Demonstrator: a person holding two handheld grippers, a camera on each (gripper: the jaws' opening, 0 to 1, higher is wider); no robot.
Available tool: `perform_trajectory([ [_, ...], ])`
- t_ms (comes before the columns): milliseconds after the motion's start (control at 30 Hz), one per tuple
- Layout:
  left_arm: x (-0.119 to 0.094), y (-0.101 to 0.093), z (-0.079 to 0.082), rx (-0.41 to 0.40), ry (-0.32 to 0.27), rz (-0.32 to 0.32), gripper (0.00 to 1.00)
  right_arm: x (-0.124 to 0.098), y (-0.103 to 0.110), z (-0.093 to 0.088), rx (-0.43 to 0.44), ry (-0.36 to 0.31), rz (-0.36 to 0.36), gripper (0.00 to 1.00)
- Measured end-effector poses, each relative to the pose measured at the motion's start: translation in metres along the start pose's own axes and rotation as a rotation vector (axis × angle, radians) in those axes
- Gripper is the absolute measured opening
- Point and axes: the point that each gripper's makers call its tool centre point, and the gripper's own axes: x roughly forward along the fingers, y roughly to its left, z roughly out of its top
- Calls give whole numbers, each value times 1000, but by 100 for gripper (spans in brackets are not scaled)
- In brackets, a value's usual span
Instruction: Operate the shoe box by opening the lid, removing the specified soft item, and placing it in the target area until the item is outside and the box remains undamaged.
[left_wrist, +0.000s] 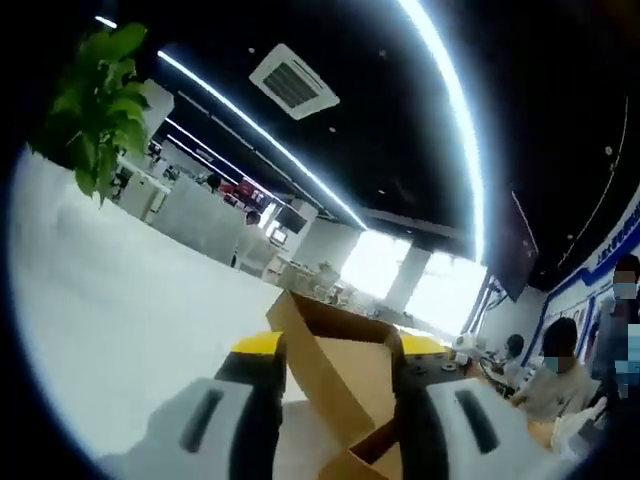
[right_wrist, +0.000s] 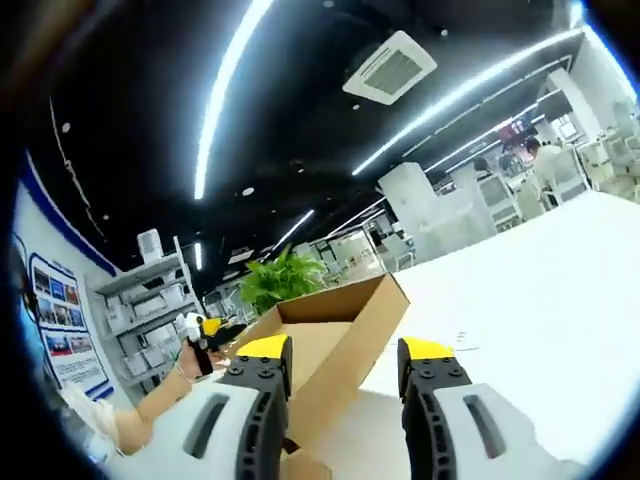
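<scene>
The brown cardboard shoe box (right_wrist: 335, 325) stands on the white table, its lid raised and tilted toward the plant. My right gripper (right_wrist: 346, 350) is open, its yellow-tipped jaws standing on either side of the box's near corner. Farther left, a person's hand holds the left gripper (right_wrist: 205, 328) by the box's far side. In the left gripper view, a raised cardboard flap (left_wrist: 340, 370) of the box rises between the jaws of my left gripper (left_wrist: 339, 345), which stand wide apart. The box's inside and any soft item in it are hidden.
The white table (left_wrist: 120, 330) stretches wide around the box (right_wrist: 540, 290). A green plant (right_wrist: 280, 280) stands behind it (left_wrist: 100, 90). Seated people (left_wrist: 560, 370) are at the far right, and shelves (right_wrist: 150, 310) line the wall.
</scene>
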Motion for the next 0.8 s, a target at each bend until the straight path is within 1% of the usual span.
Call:
perform_trajectory([
  [33,1,1,-4,-15,9,-2,43,0,1,-4,4,12,-1,43],
  [100,3,2,-11,-41,30,-10,44,0,2,-6,16,15,-1,43],
  [167,4,3,-18,-60,51,-12,44,0,6,-8,55,20,18,43],
  [233,6,6,-20,-77,58,-16,44,1,6,-10,80,32,32,42],
  [367,8,6,-32,-149,89,-30,44,1,5,-14,77,54,30,36],
  [467,9,9,-35,-166,98,-29,44,1,7,-16,104,60,41,33],
  [600,12,8,-44,-186,128,-34,43,0,7,-18,133,61,44,33],
  [667,13,7,-46,-195,136,-44,43,0,7,-19,155,64,43,33],
  [800,14,4,-49,-223,147,-64,38,0,2,-18,202,73,38,36],
])
